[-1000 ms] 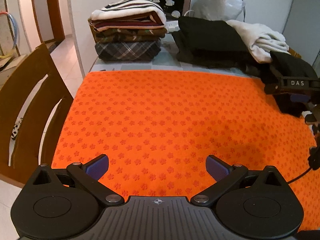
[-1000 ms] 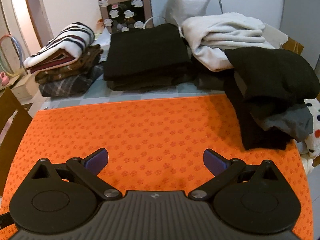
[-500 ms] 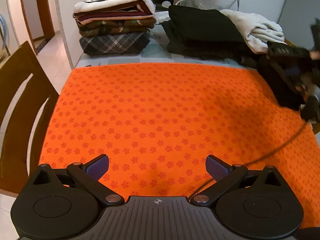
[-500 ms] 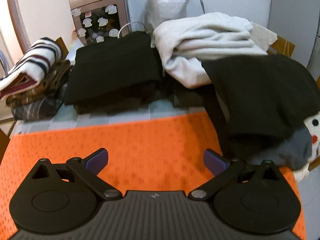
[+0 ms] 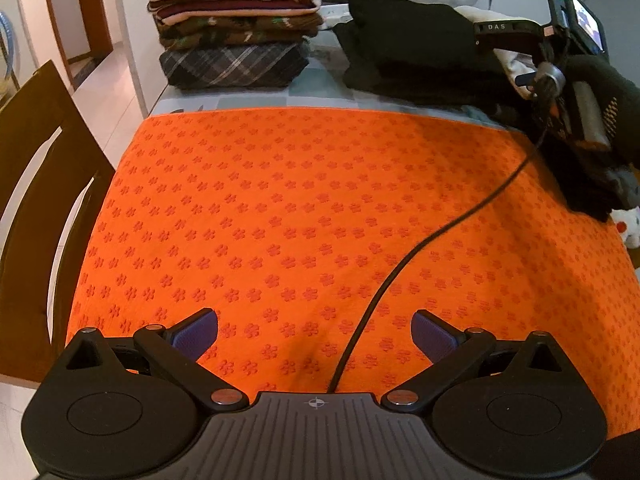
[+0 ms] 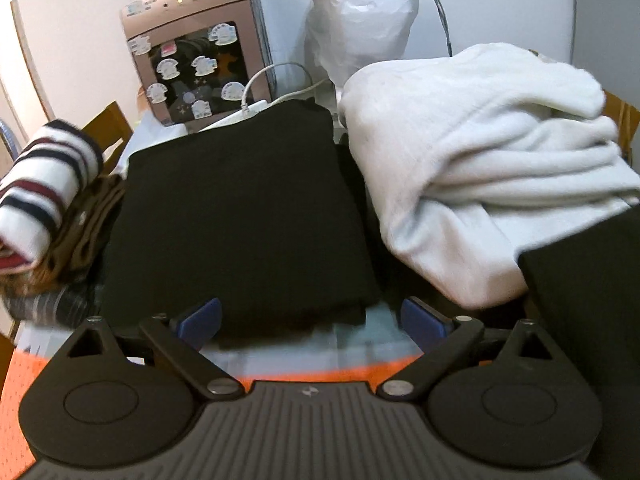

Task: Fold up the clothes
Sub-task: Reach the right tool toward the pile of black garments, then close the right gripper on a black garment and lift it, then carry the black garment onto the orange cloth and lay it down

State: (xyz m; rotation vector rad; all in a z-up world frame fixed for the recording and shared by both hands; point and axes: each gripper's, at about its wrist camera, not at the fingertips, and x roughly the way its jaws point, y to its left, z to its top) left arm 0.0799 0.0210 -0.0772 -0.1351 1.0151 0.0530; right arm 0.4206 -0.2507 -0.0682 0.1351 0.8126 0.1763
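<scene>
1. Left wrist view: left gripper (image 5: 314, 334) hangs over the near edge of the orange mat (image 5: 280, 208), jaws spread wide, nothing between the blue pads (image 5: 196, 334). The mat is bare apart from a black cable (image 5: 436, 236) that runs from the gripper body across to the far right.
2. Same view, far left corner: folded stack (image 5: 236, 28) with a striped piece on top, brown patterned in the middle and grey plaid at the bottom. It sits just beyond the mat edge.
3. Same view, far centre: black folded garment (image 5: 408, 44) on the grey table (image 5: 256, 98). The right gripper (image 5: 560, 32) is over the clothes at the far right, with a gloved hand (image 5: 600, 92) on its handle. Jaw state can't be read from this side.
4. A wooden chair (image 5: 36, 184) stands at the left edge of the table.
5. Right wrist view: right gripper (image 6: 310, 318) has its jaws apart and empty, with the pads just in front of the near edge of the black folded garment (image 6: 240, 216). Contact is unclear; the frame is blurred down there.
6. Right of it is a white fleece heap (image 6: 480, 168), unfolded, touching the black piece. Another dark garment (image 6: 588, 280) lies at the right edge, partly over the fleece.
7. Behind: pink appliance (image 6: 200, 44) covered in stickers, and a white bag (image 6: 360, 24). The striped stack edge shows at the left.
</scene>
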